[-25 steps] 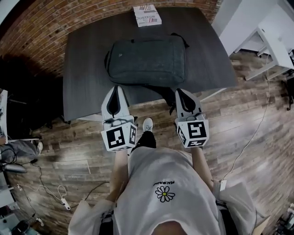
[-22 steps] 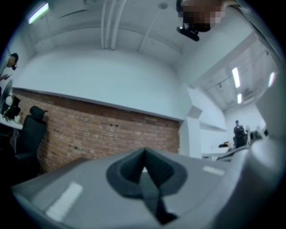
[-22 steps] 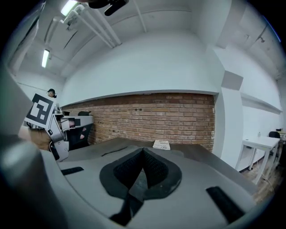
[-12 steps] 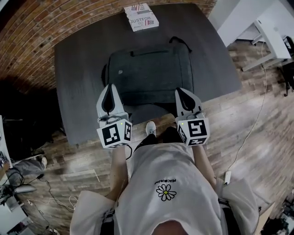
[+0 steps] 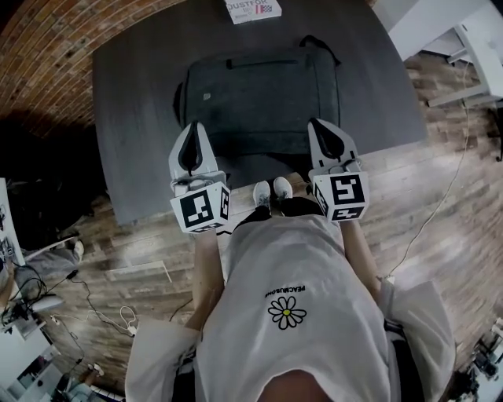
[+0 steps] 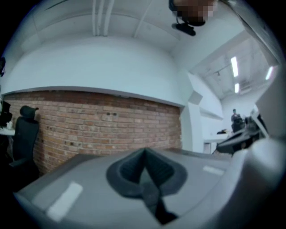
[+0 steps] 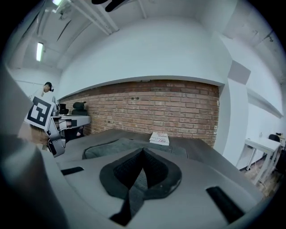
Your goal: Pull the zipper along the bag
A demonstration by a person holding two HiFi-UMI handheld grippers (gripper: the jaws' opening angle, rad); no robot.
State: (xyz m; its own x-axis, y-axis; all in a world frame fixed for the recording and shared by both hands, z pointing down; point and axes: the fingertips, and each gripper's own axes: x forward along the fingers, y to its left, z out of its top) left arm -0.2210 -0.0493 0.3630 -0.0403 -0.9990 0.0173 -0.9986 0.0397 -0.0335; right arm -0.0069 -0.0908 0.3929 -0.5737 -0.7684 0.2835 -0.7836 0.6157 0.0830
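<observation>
A dark grey bag (image 5: 263, 102) lies flat on the dark table (image 5: 134, 118), its handle at the far side. Both grippers hover over the table's near edge, short of the bag and apart from it. My left gripper (image 5: 192, 129) is shut and holds nothing, near the bag's near left corner. My right gripper (image 5: 321, 126) is shut and empty too, near the bag's near right corner. In the right gripper view the bag (image 7: 109, 147) lies low beyond the closed jaws. In the left gripper view only the closed jaws (image 6: 144, 154) and a brick wall show.
A white book (image 5: 253, 9) lies at the table's far edge, beyond the bag; it also shows in the right gripper view as the book (image 7: 160, 138). White desks (image 5: 464, 47) stand to the right. Cables lie on the wooden floor (image 5: 440, 228). The person's shoes (image 5: 272, 191) are by the table's near edge.
The person has stepped closer to the table. Both grippers have moved forward, from short of the table's edge to over it, close to the bag. Both stayed shut.
</observation>
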